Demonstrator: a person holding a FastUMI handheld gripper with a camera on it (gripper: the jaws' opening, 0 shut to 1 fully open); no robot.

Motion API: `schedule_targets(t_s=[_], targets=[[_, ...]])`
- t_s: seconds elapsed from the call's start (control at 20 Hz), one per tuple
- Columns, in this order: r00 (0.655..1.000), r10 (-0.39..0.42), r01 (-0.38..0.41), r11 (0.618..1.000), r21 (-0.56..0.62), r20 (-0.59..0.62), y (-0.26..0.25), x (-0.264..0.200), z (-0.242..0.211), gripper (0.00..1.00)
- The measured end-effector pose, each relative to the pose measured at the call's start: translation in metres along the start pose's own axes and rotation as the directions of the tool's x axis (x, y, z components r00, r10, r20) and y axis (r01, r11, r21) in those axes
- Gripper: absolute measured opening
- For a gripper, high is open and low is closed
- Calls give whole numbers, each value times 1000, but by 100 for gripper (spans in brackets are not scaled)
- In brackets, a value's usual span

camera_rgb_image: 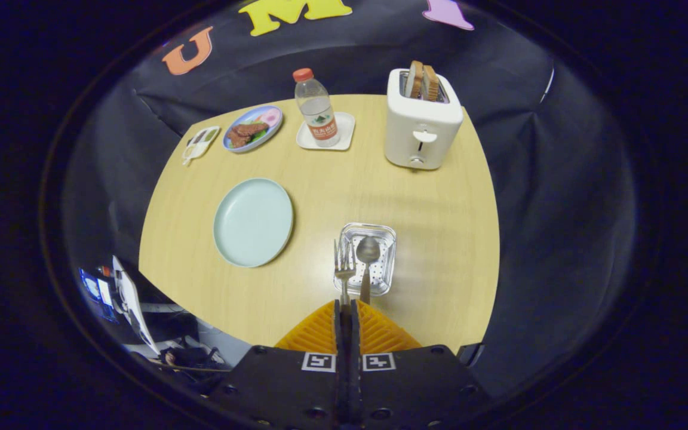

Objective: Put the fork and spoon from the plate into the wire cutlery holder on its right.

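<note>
My gripper [347, 306] is shut on the handle of a metal fork [344, 266]. The fork points forward from the fingertips, and its tines hang over the near left rim of the wire cutlery holder [387, 236]. A metal spoon [368, 251] has its bowl inside the holder; its handle slants back toward the fingers, just right of them. The pale blue plate [253, 222] lies bare on the wooden table, left of the holder.
Beyond the holder stands a white toaster [420, 128] with bread slices in it. A water bottle [318, 110] sits on a white coaster, and left of it are a small plate of food [252, 128] and a little white tray [200, 143]. The table's near edge runs just below the fingers.
</note>
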State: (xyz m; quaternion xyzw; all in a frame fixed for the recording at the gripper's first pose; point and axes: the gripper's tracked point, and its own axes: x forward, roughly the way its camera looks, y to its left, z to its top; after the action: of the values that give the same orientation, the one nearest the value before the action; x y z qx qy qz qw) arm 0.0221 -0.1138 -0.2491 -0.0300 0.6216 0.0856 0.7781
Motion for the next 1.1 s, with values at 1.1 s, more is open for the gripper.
schedule_targets(t_s=[1.1], targets=[[990, -124, 133, 978, 160, -62, 5, 30, 22, 11]])
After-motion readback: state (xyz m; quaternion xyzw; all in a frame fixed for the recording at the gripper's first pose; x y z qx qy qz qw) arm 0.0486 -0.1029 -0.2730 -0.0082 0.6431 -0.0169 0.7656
